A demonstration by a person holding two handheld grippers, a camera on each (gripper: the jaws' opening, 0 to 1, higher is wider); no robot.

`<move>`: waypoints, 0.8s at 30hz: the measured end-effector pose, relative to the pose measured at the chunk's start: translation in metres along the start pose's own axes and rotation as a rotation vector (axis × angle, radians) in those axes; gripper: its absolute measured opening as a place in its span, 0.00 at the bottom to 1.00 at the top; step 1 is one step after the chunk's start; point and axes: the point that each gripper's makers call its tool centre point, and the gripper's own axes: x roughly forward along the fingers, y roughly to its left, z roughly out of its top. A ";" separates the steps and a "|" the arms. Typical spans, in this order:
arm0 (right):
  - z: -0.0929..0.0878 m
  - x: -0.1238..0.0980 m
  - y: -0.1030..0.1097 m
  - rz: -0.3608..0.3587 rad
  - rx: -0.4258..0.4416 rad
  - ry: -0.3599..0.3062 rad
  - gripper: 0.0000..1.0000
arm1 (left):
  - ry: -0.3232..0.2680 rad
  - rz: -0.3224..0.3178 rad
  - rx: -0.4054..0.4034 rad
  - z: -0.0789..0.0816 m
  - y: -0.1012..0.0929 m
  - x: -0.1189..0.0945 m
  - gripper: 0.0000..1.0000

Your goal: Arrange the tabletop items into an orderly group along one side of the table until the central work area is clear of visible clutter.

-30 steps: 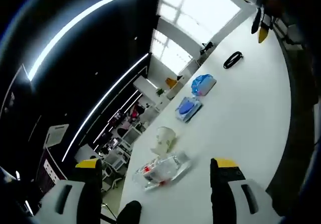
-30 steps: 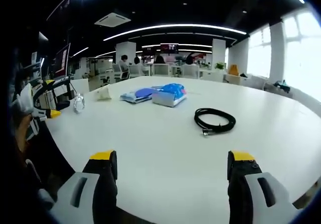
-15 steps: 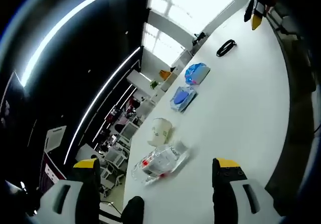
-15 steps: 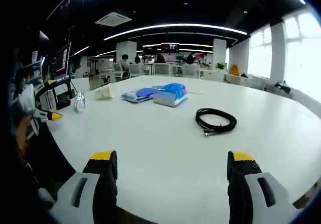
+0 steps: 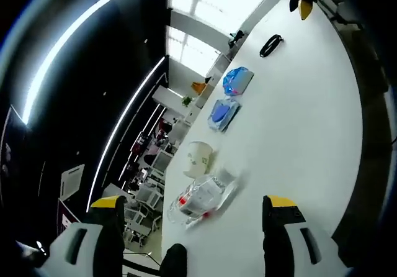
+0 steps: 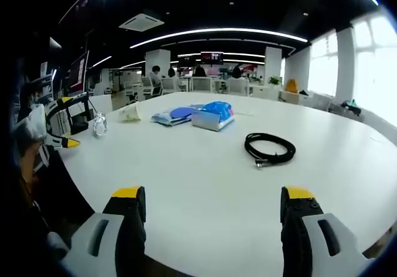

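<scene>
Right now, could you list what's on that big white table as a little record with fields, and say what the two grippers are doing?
Surface: white table
Cable: black coiled cable, lying apart from the other items
Blue items: blue packet beside a flat blue pouch
Cup: pale paper cup, on its side
Clear item: clear plastic package, nearest the left gripper
Left gripper: open, empty
Right gripper: open, empty

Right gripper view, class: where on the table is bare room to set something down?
Bare: the white table between the right hand-held gripper and the coiled black cable. Crowded: the far edge, around the blue packets.
</scene>
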 end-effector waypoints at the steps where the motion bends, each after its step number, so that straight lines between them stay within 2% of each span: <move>1: 0.000 0.000 0.000 0.000 0.000 0.002 0.86 | 0.000 0.004 0.009 0.000 0.001 0.001 0.92; 5: -0.001 0.000 -0.001 -0.005 0.003 0.004 0.86 | 0.019 -0.014 0.044 -0.001 -0.002 0.006 0.92; 10: 0.000 0.001 -0.001 -0.008 0.004 -0.001 0.86 | -0.003 -0.032 0.066 0.004 -0.004 0.010 0.92; 18: -0.004 0.002 0.003 0.010 -0.001 0.024 0.84 | 0.000 -0.047 0.097 0.005 -0.005 0.017 0.92; 24: -0.004 0.003 0.006 0.021 -0.004 0.027 0.82 | -0.023 -0.065 0.137 0.014 -0.009 0.026 0.92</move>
